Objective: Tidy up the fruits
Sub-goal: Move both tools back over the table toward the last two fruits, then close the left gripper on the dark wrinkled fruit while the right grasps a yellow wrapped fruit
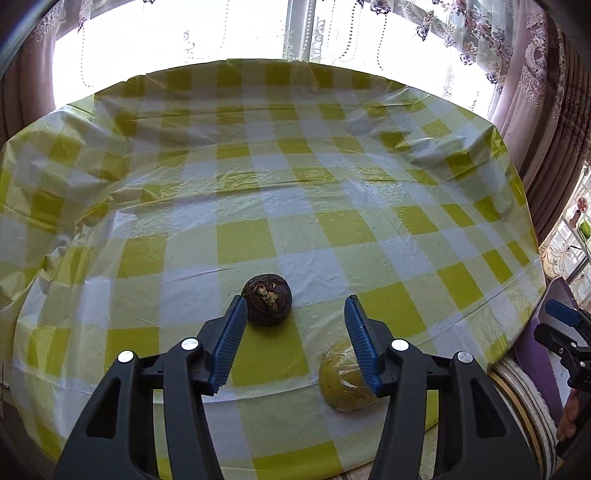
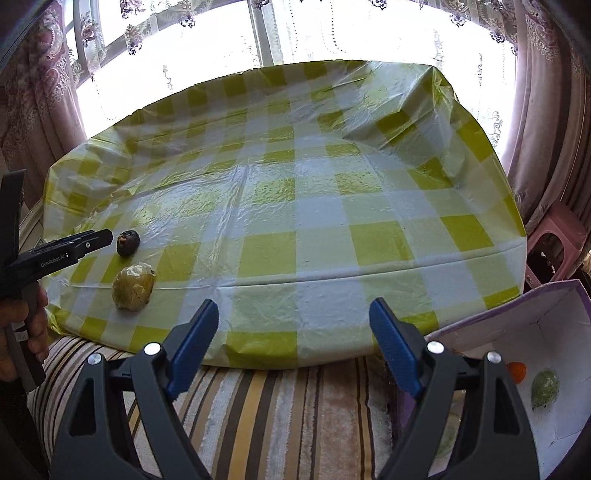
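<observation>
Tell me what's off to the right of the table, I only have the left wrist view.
Observer: An open purple box sits beside the table's right corner.
Operator: Anything in it?
Observer: Yes, a small orange fruit and a green wrapped fruit lie on its white floor.
Operator: Right hand-held gripper holding anything?
Observer: No, the right hand-held gripper is open and empty, over the table's near edge.

Bright window [image 1: 258, 29], lace curtains [image 2: 33, 92], checked tablecloth [image 1: 295, 192].
</observation>
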Available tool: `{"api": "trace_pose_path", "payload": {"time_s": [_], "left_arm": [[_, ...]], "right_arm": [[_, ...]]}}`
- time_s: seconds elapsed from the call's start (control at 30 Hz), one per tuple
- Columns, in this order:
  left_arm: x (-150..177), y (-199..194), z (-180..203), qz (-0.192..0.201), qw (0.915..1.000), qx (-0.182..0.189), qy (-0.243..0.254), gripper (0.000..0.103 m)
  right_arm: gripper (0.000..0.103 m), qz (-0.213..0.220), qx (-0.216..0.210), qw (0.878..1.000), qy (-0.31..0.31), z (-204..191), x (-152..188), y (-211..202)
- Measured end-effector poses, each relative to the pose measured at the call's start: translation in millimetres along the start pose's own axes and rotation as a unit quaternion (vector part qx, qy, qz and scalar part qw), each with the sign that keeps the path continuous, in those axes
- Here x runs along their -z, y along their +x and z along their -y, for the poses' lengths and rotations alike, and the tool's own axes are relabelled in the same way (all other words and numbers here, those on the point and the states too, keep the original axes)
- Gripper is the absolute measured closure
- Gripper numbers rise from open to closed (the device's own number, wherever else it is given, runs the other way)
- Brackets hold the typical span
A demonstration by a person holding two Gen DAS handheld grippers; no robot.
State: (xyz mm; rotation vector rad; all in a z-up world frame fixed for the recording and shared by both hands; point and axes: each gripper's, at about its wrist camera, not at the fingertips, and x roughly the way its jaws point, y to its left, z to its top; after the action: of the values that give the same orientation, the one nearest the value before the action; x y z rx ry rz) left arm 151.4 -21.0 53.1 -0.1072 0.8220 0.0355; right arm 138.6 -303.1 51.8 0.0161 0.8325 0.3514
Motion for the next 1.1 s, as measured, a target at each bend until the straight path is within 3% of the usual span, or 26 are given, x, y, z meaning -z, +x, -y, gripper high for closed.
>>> {"api": "trace_pose_path", "payload": {"time_s": [0.43,0.73,0.87,1.1], "left_arm": [[2,38,-12,-0.036,0.9993,-0.002,0.006,0.063],[-2,46,-13,-0.03,0.9989,-0.016,0.031,0.068],[-1,44,-18,-0.023,0.9995,-0.007,0.021,0.069],[4,37,-34,-0.014,0.9996,-0.023,-0.006,0.07]], "right_arm": [[0.019,-0.03,-0.048,0.997,-0.051,-68,-1,31],[0.019,-0.039,-0.068,0.994,-0.08,-102,-5,44],[0.019,-0.046,-0.076,0.991,-0.095,-118,-5,51],[0.019,-0.059,-0.086,0.986,-0.129,-148,-7,66]]}}
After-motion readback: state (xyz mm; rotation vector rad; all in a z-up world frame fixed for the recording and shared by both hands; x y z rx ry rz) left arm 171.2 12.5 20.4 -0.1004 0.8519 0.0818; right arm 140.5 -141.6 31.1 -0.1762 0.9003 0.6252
